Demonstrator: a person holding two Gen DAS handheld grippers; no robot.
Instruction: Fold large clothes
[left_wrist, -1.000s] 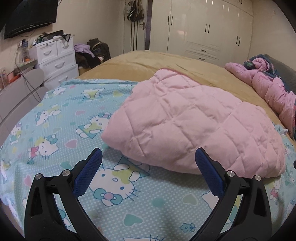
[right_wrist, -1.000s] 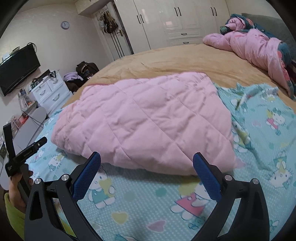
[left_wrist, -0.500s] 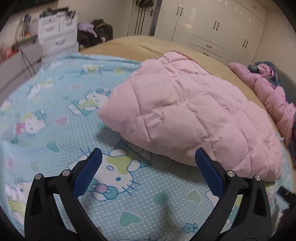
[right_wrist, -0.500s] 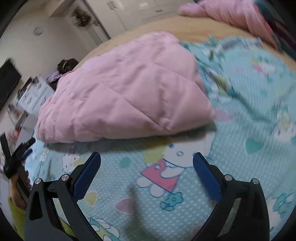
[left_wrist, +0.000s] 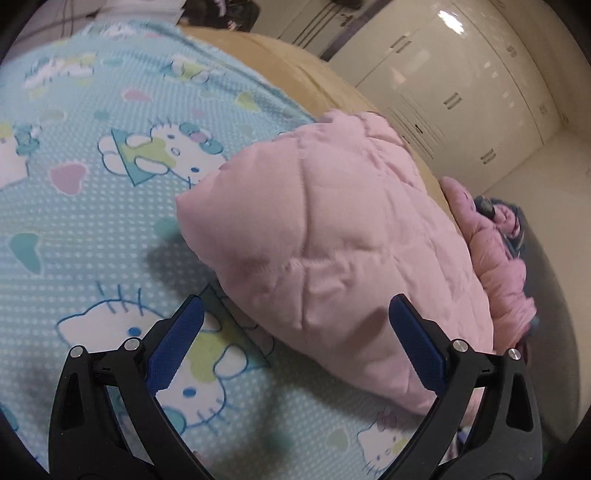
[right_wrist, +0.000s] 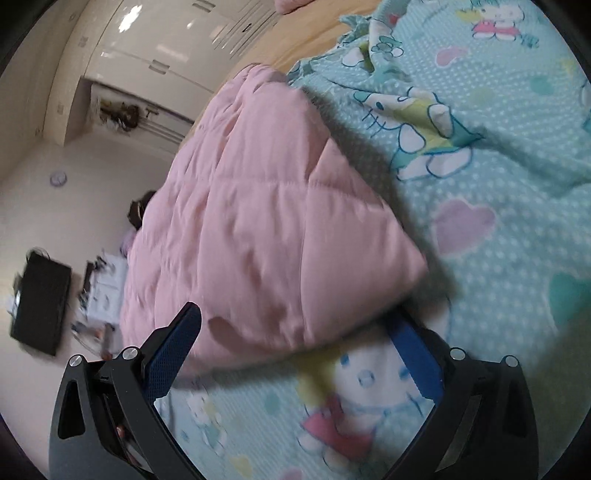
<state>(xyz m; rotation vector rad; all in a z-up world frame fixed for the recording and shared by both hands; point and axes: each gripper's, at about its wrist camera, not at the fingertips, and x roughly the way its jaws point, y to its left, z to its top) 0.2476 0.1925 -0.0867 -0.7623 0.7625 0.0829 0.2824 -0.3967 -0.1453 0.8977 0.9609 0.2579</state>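
A folded pink quilted garment (left_wrist: 332, 236) lies puffed up on the cartoon-cat sheet (left_wrist: 92, 206). In the left wrist view my left gripper (left_wrist: 295, 332) is open, its blue pads either side of the garment's near edge, low over the sheet. The same pink garment (right_wrist: 258, 229) fills the middle of the right wrist view. There my right gripper (right_wrist: 299, 336) stands open at the garment's near corner, one pad over the fabric and the other beside it. Neither gripper holds anything. Both views are tilted and blurred.
A crumpled pink jacket (left_wrist: 495, 251) lies beyond the garment on the tan bedcover (left_wrist: 280, 62). White wardrobes (left_wrist: 461, 85) line the far wall. A dark television (right_wrist: 40, 295) and a white drawer unit (right_wrist: 105, 291) stand off the bed's side. The sheet (right_wrist: 498, 166) is wrinkled.
Both grippers have dropped and come in close to the folded garment's near edge, and both views have rolled sideways. The jaws have stayed open and the garment has not moved.
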